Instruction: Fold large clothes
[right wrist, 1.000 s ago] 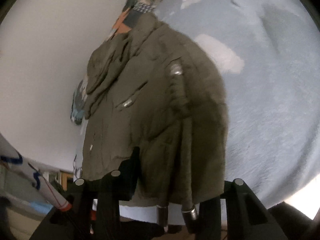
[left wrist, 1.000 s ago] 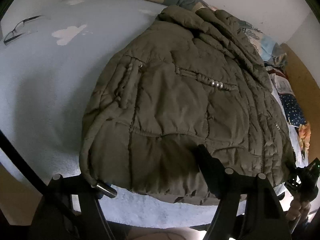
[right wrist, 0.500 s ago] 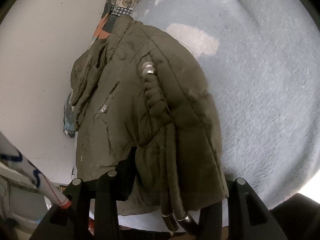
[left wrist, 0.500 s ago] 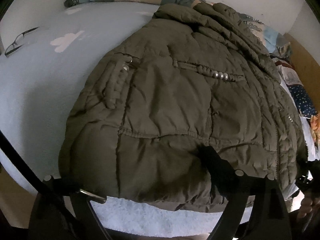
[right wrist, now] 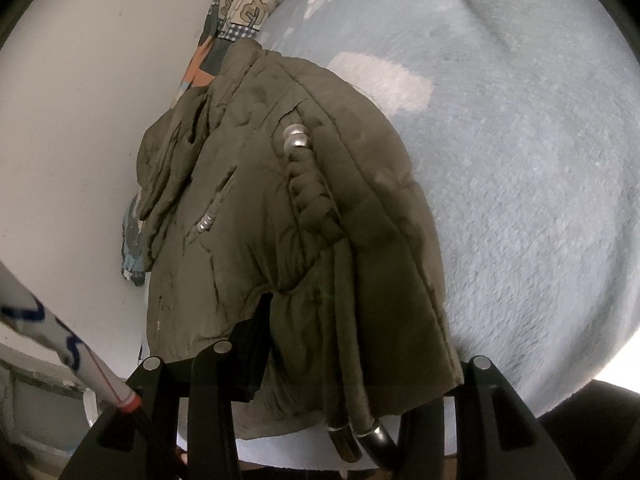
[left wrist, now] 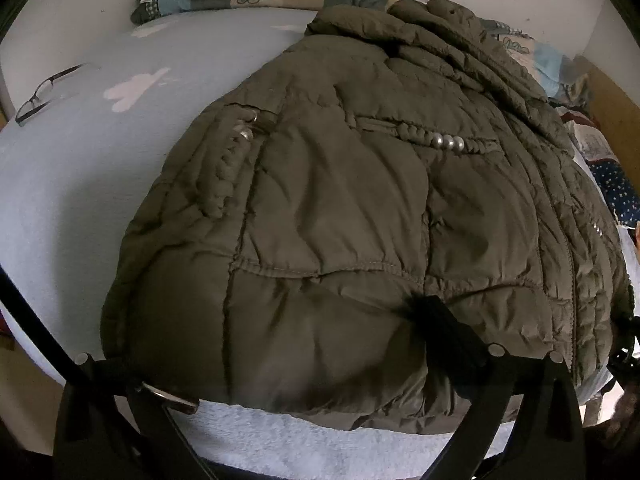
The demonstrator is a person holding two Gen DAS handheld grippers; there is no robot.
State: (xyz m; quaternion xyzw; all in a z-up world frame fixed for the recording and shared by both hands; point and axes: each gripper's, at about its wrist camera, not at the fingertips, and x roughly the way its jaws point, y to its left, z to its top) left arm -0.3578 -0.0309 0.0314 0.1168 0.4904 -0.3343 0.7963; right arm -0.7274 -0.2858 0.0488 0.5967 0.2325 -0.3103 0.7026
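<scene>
Olive quilted jacket (left wrist: pixel 360 220) hem lies between opening left gripper (left wrist: pixel 288 360) jaws; right gripper (right wrist: pixel 344 364) clamps its corner; no readable writing

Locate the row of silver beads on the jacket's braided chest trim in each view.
Left wrist: silver beads sit upper centre-right, a row of three on the olive jacket.
Right wrist: same beads sit left of centre.
Shared landmark: the braided cord ending in two beads.
</scene>
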